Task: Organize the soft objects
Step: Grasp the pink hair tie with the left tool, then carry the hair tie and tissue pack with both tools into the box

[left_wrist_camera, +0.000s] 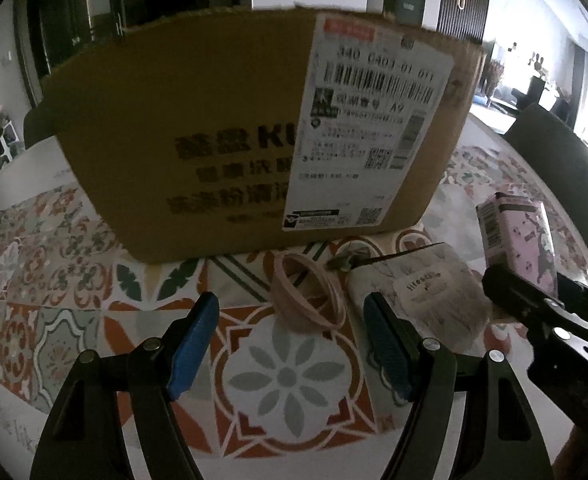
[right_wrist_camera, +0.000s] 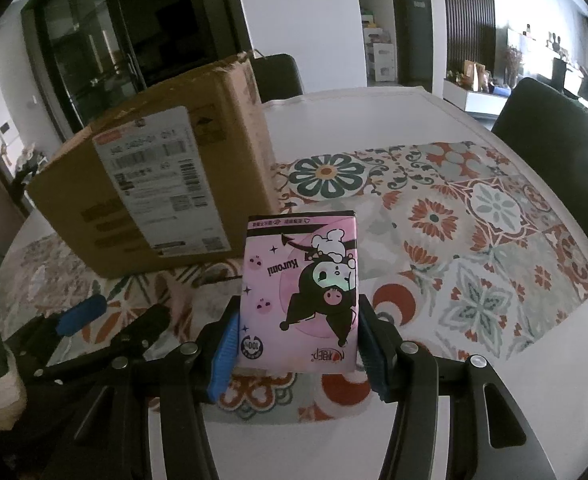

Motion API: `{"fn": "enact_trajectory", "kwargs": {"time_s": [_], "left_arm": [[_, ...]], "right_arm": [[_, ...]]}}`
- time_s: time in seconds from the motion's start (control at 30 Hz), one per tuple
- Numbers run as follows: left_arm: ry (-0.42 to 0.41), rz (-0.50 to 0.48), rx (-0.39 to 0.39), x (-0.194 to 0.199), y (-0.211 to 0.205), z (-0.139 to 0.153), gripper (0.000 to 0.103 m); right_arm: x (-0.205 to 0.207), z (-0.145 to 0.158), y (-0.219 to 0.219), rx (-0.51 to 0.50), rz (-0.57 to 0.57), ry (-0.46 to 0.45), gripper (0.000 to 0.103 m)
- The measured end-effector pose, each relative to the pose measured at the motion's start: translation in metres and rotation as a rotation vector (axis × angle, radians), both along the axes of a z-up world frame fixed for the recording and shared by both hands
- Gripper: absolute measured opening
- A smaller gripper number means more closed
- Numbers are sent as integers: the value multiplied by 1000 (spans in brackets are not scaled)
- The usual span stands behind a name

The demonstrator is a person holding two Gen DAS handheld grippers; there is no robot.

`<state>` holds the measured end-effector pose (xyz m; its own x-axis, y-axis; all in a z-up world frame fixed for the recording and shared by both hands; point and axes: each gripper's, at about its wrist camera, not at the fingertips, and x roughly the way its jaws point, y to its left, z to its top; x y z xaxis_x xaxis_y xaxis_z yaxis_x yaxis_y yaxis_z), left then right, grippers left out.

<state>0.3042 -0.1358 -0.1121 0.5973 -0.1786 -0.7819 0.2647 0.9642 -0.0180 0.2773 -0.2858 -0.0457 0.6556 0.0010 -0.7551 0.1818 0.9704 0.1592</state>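
Observation:
My right gripper is shut on a pink Kuromi tissue pack, held upright above the table; the pack also shows in the left wrist view with the right gripper below it. My left gripper is open and empty, low over the table, and it also shows in the right wrist view. Just ahead of it lie a pale pink ring-shaped soft object and a white fluffy pouch. A large cardboard box stands behind them, also seen in the right wrist view.
The round white table carries a patterned floral mat. Dark chairs stand at the far side and at the right. A small dark object with a thin stem lies by the pouch.

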Motion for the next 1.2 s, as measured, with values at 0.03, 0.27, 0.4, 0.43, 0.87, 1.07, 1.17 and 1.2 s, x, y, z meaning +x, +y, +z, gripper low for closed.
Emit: {"fn": "enact_trajectory", "kwargs": {"time_s": [0.03,0.27,0.4,0.43,0.87,1.07,1.17,1.2], "left_arm": [[1,1,5,3,-2,-3,74],[23,10,23,16,-11,-18,74],[40,13,11,23,-13,-22,64],[48,14,12,24,-12,-24,60],[36,4,-24,6,19,-10,13],[30,10,-42,-11,34,7,12],[11,11,-51,-22,41,17,12],[4,11,-54,-26,43,21,12]], "right_arm": [[1,-2,-1,2,-1,1,55],[11,-10,-4,18,5,14,55],[16,-13,-2,21,16,16,55],[17,-14,-1,21,18,16,55],[13,-11,13,36,46,20,55],[2,-4,22,45,57,15,55],[-4,1,26,51,64,10,55],[-6,4,27,51,66,8,55]]}}
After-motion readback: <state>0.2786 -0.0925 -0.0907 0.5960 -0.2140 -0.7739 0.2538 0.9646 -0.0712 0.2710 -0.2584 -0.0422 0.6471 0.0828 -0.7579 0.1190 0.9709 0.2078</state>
